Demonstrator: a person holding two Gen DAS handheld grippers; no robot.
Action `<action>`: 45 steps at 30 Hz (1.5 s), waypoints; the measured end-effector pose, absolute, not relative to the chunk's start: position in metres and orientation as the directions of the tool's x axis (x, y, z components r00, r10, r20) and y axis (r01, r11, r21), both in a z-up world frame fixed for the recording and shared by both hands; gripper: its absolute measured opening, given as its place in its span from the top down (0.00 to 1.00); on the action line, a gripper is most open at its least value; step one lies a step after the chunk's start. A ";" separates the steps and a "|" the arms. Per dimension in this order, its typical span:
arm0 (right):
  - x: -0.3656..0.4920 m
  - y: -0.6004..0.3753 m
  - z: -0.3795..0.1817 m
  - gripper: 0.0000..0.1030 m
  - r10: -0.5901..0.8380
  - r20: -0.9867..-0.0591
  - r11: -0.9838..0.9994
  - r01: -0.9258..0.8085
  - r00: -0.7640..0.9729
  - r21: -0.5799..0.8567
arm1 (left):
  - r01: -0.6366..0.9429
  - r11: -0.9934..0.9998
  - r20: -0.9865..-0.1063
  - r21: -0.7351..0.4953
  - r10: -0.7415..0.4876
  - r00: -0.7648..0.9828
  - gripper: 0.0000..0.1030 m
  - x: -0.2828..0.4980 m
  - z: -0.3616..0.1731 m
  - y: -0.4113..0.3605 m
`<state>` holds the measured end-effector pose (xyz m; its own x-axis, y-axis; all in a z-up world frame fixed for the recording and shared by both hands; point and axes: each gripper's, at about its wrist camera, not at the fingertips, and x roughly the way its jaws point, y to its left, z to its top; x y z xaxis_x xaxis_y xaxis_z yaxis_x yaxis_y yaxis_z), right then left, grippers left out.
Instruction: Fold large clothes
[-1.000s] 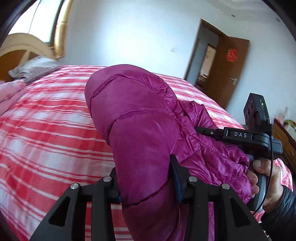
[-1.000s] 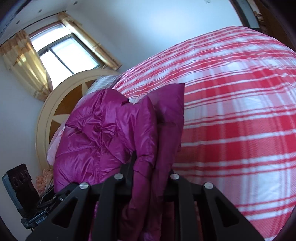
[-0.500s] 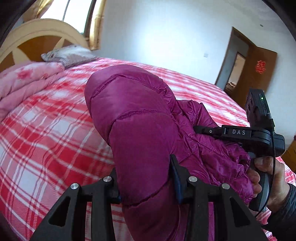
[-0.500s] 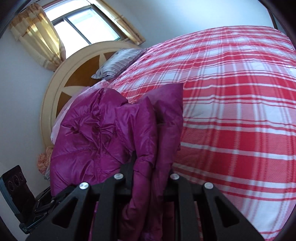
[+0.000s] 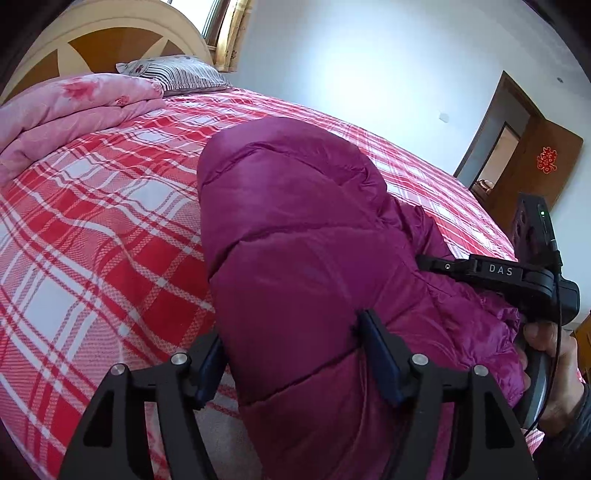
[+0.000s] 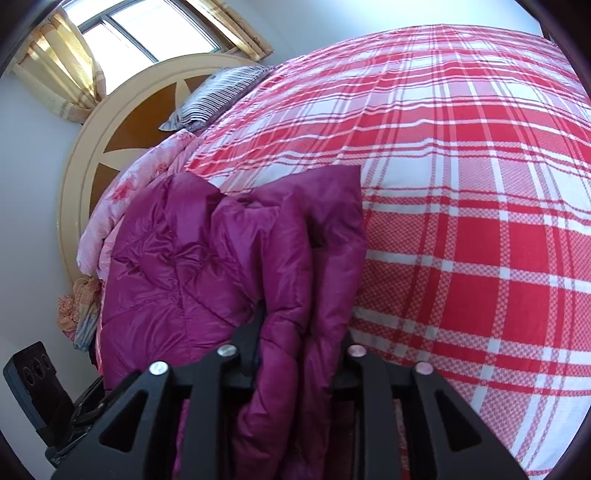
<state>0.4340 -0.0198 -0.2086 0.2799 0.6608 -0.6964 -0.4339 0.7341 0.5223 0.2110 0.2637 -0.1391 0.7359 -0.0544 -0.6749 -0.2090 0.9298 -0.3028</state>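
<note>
1. Bedroom with white walls, a brown wooden door (image 5: 532,155) at the far right, a curtained window (image 6: 147,33) above an arched cream-and-brown wooden headboard (image 6: 110,144).
2. Wide bed under a red-and-white checked woven bedspread (image 6: 461,184), lightly rippled, filling most of both views.
3. Magenta quilted puffer jacket (image 5: 295,240), shiny and slick-looking, bunched in a fat padded roll and held over the bed near its foot edge; lower part hidden behind the tongs, so contact with the spread cannot be told. Likely light, soft and springy, prone to sliding and puffing back open; best gripped through thick stitched seams or doubled edges.
4. Folded pink floral quilt (image 5: 74,110) along the head edge, beside a grey striped pillow (image 5: 173,74).
5. Left gripper (image 5: 291,354): tongs set fairly wide, clamped around the thick padded roll.
6. Right gripper (image 6: 301,332): tongs narrower, pinching several gathered layers of jacket edge.
</note>
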 end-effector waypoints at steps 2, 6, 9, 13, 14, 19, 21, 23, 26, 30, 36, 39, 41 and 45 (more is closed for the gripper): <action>0.432 -0.020 -0.205 0.58 0.645 -0.704 0.748 -0.434 0.297 0.501 | -0.220 0.930 -0.687 -0.295 -0.047 0.725 0.33 0.208 -0.134 0.267; 0.426 -0.025 -0.194 0.46 0.632 -0.702 0.761 -0.438 0.329 0.479 | -0.214 0.946 -0.678 -0.244 -0.008 0.735 0.33 0.196 -0.119 0.275; 0.416 -0.033 -0.175 0.32 0.621 -0.687 0.774 -0.435 0.377 0.460 | -0.214 0.949 -0.643 -0.233 0.014 0.766 0.33 0.178 -0.096 0.275; 0.384 -0.042 -0.134 0.26 0.578 -0.663 0.808 -0.445 0.476 0.385 | -0.215 0.953 -0.580 -0.211 0.055 0.813 0.26 0.156 -0.062 0.272; 0.374 -0.042 -0.125 0.21 0.571 -0.653 0.813 -0.453 0.498 0.366 | -0.214 0.954 -0.562 -0.209 0.062 0.825 0.24 0.150 -0.053 0.271; 0.310 -0.042 -0.083 0.14 0.532 -0.589 0.835 -0.493 0.608 0.245 | -0.189 0.962 -0.494 -0.198 0.069 0.867 0.23 0.135 -0.022 0.267; 0.298 -0.040 -0.076 0.13 0.528 -0.582 0.835 -0.502 0.618 0.224 | -0.175 0.964 -0.474 -0.200 0.061 0.878 0.22 0.130 -0.014 0.265; 0.286 -0.042 -0.070 0.10 0.527 -0.570 0.836 -0.505 0.631 0.214 | -0.166 0.966 -0.461 -0.197 0.058 0.886 0.22 0.126 -0.007 0.263; 0.269 -0.046 -0.061 0.09 0.521 -0.544 0.843 -0.497 0.657 0.207 | -0.154 0.967 -0.444 -0.201 0.050 0.895 0.22 0.122 0.000 0.259; 0.254 -0.048 -0.055 0.05 0.510 -0.527 0.848 -0.499 0.680 0.178 | -0.141 0.970 -0.434 -0.198 0.043 0.900 0.22 0.118 0.004 0.255; 0.241 -0.049 -0.049 0.05 0.519 -0.516 0.842 -0.513 0.682 0.170 | -0.144 0.969 -0.427 -0.199 0.046 0.903 0.21 0.116 0.007 0.255; 0.235 -0.048 -0.047 0.05 0.518 -0.510 0.840 -0.520 0.687 0.153 | -0.140 0.971 -0.423 -0.195 0.046 0.905 0.21 0.115 0.008 0.254; 0.232 -0.049 -0.045 0.05 0.518 -0.505 0.840 -0.522 0.690 0.148 | -0.139 0.971 -0.425 -0.193 0.045 0.904 0.21 0.115 0.007 0.254; 0.228 -0.050 -0.043 0.05 0.523 -0.493 0.838 -0.523 0.695 0.153 | -0.140 0.971 -0.431 -0.192 0.045 0.901 0.21 0.116 0.006 0.254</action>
<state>0.2283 -0.0498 -0.0431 0.6948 0.5233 -0.4934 -0.5232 0.8385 0.1525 0.1160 0.2538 0.0064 0.9014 0.0450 -0.4307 -0.1402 0.9714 -0.1919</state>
